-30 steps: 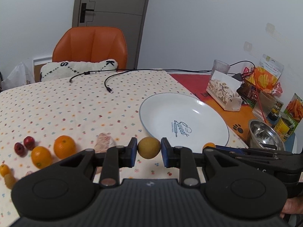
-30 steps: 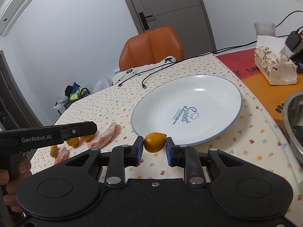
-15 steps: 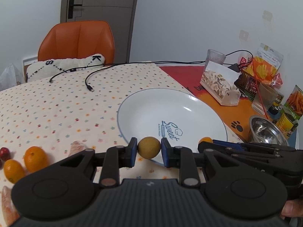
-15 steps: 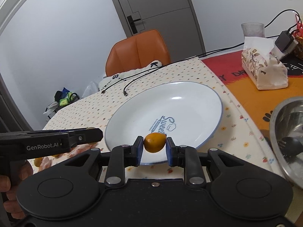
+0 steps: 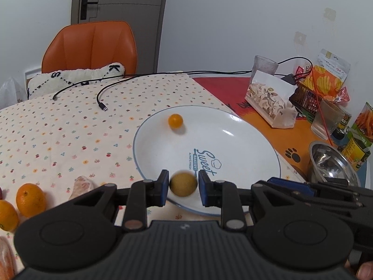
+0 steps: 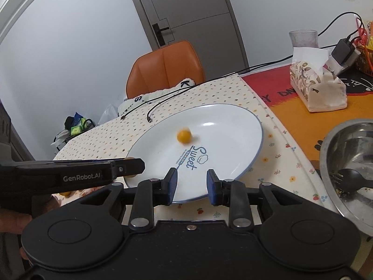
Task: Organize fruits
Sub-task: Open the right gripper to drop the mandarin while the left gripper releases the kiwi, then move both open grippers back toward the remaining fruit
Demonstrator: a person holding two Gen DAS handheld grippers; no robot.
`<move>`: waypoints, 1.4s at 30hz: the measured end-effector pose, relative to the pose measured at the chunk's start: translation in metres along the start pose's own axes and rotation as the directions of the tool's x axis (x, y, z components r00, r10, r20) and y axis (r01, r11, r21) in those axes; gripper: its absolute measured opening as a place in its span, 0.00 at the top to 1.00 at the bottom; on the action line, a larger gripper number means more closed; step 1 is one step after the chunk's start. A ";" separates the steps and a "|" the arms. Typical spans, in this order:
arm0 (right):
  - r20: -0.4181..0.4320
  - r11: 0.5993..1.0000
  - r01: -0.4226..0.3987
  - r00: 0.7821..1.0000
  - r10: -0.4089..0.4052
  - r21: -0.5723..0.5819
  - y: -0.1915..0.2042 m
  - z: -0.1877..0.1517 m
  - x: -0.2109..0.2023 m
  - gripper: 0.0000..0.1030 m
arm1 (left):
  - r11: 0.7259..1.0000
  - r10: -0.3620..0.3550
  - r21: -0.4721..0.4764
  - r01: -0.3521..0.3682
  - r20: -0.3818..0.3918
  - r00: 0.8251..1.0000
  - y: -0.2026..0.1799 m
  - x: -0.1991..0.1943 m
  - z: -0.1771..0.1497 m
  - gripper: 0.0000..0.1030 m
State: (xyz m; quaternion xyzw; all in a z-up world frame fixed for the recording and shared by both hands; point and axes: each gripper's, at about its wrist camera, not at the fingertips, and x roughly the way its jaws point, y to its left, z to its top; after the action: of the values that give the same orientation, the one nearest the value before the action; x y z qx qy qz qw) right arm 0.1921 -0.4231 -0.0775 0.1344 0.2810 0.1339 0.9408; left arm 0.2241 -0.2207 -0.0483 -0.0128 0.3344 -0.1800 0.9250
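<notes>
A white plate [image 5: 244, 140] with blue "Sweet" lettering lies on the dotted tablecloth; it also shows in the right wrist view [image 6: 233, 126]. My left gripper [image 5: 183, 185] has opened just wider than a yellow-brown round fruit [image 5: 183, 184], which looks blurred between the pads over the plate's near rim. My right gripper [image 6: 191, 186] is open and empty over the plate's near edge. A small orange fruit [image 6: 183, 135] lies blurred on the plate; in the left wrist view [image 5: 175, 121] it sits near the far rim.
Two oranges [image 5: 30, 199] and a pale wrapped piece [image 5: 81, 184] lie left of the plate. A tissue pack [image 5: 270, 102], glasses, snack bags and a steel bowl [image 5: 331, 165] with a black fork [image 6: 349, 179] stand right. Cables [image 5: 102, 98] and an orange chair [image 5: 91, 46] are behind.
My right gripper opened and its small orange fruit dropped and rolled onto the plate. My left gripper moved over the plate's near rim and its jaws widened around the yellow-brown fruit.
</notes>
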 end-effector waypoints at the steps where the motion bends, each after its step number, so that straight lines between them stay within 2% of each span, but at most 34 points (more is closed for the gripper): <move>1: 0.001 1.000 -0.001 1.000 0.001 -0.001 0.000 -0.001 -0.001 0.72 | 1.000 0.006 -0.002 -0.006 0.009 1.000 -0.001 -0.001 0.001 0.72; 5: 0.004 1.000 -0.004 1.000 0.004 0.000 0.002 -0.002 -0.004 0.72 | 1.000 0.019 -0.011 -0.019 0.014 1.000 0.000 -0.005 0.001 0.69; 8: 0.003 1.000 -0.004 1.000 0.004 0.000 0.002 -0.002 -0.004 0.72 | 0.999 0.029 -0.035 -0.029 0.018 0.999 0.006 -0.011 -0.001 0.61; 10: 0.002 1.000 -0.003 1.000 0.003 0.000 0.003 -0.002 -0.005 0.71 | 0.998 0.036 -0.053 -0.035 0.026 0.999 0.010 -0.016 -0.002 0.49; 15: 0.009 1.000 -0.007 1.000 0.007 0.009 0.005 -0.003 -0.009 0.70 | 0.995 0.059 -0.082 -0.055 0.045 0.997 0.019 -0.030 -0.004 0.31; 17: 0.018 1.000 -0.006 1.000 0.005 0.005 0.009 -0.003 -0.012 0.60 | 0.993 0.075 -0.090 -0.070 0.057 0.996 0.022 -0.037 -0.006 0.26; 19: 0.045 1.000 0.004 0.999 -0.004 -0.001 0.013 -0.003 -0.017 0.39 | 0.992 0.082 -0.103 -0.075 0.073 0.994 0.026 -0.046 -0.008 0.22; 21: 0.075 1.000 0.009 0.997 -0.008 -0.011 0.018 -0.003 -0.022 0.32 | 0.990 0.088 -0.114 -0.078 0.080 0.993 0.030 -0.054 -0.010 0.19; 23: 0.088 1.000 0.004 0.996 -0.003 -0.012 0.022 -0.001 -0.027 0.29 | 0.990 0.103 -0.110 -0.093 0.093 0.990 0.034 -0.064 -0.011 0.16; 24: 0.096 1.000 0.004 0.995 -0.003 -0.007 0.024 0.000 -0.029 0.25 | 0.989 0.114 -0.109 -0.103 0.104 0.988 0.036 -0.069 -0.012 0.14; 27: 0.144 0.999 0.039 0.989 -0.037 -0.011 0.030 -0.002 -0.037 0.02 | 0.984 0.141 -0.123 -0.125 0.127 0.982 0.043 -0.084 -0.015 0.11; 28: 0.160 0.998 0.056 0.986 -0.052 -0.017 0.033 -0.002 -0.039 0.00 | 0.983 0.145 -0.130 -0.128 0.128 0.981 0.046 -0.088 -0.016 0.11; 32: 0.153 0.997 0.068 0.986 -0.063 -0.032 0.041 -0.002 -0.043 0.00 | 0.984 0.138 -0.134 -0.117 0.159 0.978 0.054 -0.108 -0.020 0.11; 42: 0.157 0.997 0.077 0.985 -0.075 -0.005 0.056 -0.006 -0.054 0.00 | 0.969 0.201 -0.185 -0.164 0.204 0.958 0.077 -0.149 -0.029 0.10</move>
State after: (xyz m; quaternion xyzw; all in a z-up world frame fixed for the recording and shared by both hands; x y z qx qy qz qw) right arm 0.1348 -0.3879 -0.0374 0.1283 0.2105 0.0885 0.9651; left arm 0.1246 -0.0948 0.0098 -0.0787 0.2428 -0.0625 0.9649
